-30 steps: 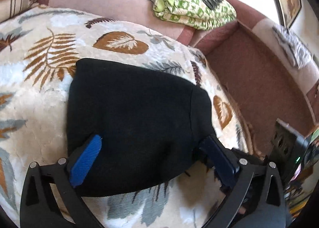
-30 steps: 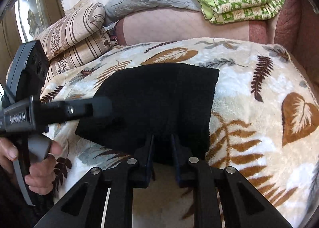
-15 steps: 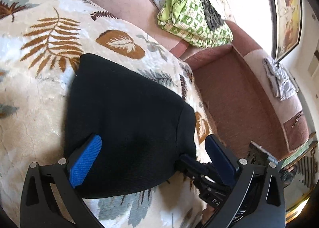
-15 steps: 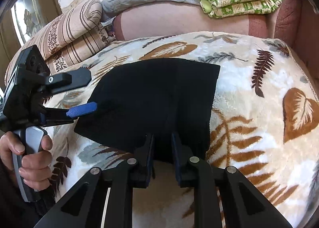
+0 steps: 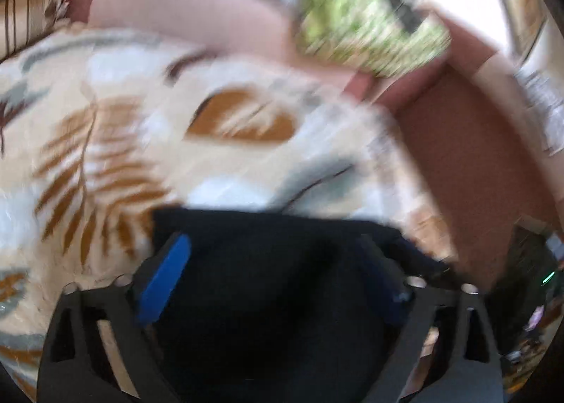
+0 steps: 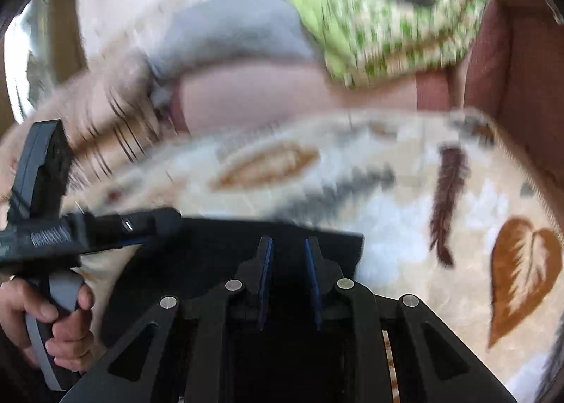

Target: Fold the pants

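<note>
Leaf-printed blanket (image 6: 405, 212) covers the bed, both views smeared by blur. Folded black pants (image 5: 275, 262) lie at 6 o'clock in each view. Left tongs (image 5: 271, 262) straddle them, spread wide, having just narrowed slightly. Right tongs (image 6: 288, 251) stand narrow above the pants; whether they pinch cloth is unclear.

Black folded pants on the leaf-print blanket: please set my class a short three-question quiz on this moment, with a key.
1. True or false: the black folded pants lie on the cream leaf-print fleece blanket.
2. The green-and-white patterned cloth sits: A) atop the pink sofa back; B) on the floor; C) on the pants.
3. Fill in: the heart-shaped leaf print at the blanket's right is ___.
Key: 1 true; 2 A; 3 brown.
</note>
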Action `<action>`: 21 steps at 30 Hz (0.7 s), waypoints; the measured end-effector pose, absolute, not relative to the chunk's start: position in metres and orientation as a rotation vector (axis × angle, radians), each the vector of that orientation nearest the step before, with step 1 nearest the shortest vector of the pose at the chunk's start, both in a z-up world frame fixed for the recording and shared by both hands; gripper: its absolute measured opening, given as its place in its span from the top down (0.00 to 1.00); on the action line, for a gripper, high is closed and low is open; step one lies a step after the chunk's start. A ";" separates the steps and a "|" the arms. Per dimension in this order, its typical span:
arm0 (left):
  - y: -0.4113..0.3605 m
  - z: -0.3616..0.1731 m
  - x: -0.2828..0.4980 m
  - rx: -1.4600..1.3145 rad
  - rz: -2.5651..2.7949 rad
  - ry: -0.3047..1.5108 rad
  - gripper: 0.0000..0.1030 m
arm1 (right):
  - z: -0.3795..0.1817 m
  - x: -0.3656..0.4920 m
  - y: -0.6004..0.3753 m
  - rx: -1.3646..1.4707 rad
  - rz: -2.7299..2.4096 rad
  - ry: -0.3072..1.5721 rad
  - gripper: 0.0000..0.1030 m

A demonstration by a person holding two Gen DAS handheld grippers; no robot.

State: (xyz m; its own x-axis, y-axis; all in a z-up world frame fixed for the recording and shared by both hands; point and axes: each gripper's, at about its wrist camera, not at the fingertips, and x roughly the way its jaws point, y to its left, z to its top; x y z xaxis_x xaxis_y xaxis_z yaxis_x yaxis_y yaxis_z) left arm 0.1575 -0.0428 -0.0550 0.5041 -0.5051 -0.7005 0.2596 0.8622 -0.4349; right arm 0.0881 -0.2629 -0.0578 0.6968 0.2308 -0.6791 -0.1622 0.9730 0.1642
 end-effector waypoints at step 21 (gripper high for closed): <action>-0.054 -0.016 0.088 -0.187 -0.502 0.785 0.10 | -0.021 0.008 -0.280 0.088 0.286 0.610 0.82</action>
State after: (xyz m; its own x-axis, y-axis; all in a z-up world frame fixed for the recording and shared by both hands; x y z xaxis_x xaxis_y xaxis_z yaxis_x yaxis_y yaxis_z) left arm 0.0876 -0.0545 -0.0156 0.5978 -0.4978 -0.6284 0.3618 0.8670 -0.3427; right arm 0.0084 -0.2801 -0.0205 0.7815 0.2906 -0.5521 -0.2387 0.9569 0.1657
